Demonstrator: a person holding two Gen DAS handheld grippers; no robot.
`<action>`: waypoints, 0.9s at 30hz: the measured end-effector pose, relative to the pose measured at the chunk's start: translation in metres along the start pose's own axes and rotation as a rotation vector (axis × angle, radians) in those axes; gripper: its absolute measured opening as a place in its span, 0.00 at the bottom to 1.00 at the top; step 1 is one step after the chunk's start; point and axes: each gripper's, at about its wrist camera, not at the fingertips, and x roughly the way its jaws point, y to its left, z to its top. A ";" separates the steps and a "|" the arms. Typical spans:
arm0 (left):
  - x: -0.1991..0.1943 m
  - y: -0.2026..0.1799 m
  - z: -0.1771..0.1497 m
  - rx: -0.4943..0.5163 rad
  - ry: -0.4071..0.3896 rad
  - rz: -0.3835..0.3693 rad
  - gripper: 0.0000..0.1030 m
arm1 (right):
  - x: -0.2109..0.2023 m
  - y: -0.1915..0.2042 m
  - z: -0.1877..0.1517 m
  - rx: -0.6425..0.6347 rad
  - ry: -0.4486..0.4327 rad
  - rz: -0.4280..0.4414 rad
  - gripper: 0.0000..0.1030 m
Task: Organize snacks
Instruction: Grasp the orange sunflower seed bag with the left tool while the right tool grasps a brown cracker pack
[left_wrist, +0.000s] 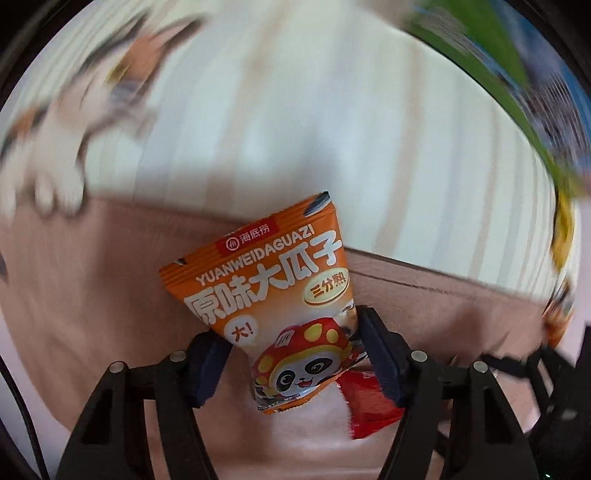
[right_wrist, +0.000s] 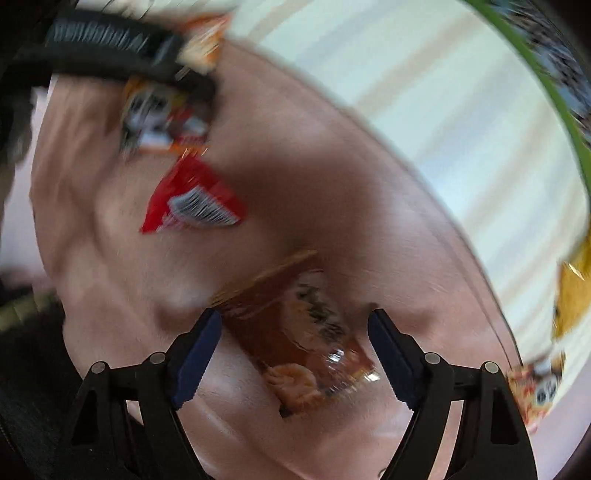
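Orange seed packet (left_wrist: 280, 295) upright; brown packet (right_wrist: 295, 343) tilted.

Sunflower seed packet (left_wrist: 273, 295) overlaps red packet (left_wrist: 369, 406) inside the bin (left_wrist: 92, 295).

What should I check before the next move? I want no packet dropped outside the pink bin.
1. Left gripper pads on the orange seed packet: ok, both touch its sides.
2. Orange packet over the pink bin: ok.
3. Red packet out of the left grip: ok, it lies beneath.
4. Right gripper free of the brown packet: ok, pads stand apart from it.
5. Brown packet settled in the bin: cannot tell, blurred.
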 end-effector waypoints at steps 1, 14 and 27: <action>-0.001 -0.004 0.000 0.031 -0.007 0.016 0.64 | 0.007 0.001 0.004 -0.008 0.017 -0.006 0.81; 0.005 -0.019 -0.007 0.049 -0.004 0.045 0.65 | -0.006 -0.130 -0.048 0.868 -0.178 0.218 0.83; 0.029 -0.056 -0.029 0.068 0.019 0.073 0.71 | -0.016 -0.136 -0.048 0.752 -0.141 0.035 0.67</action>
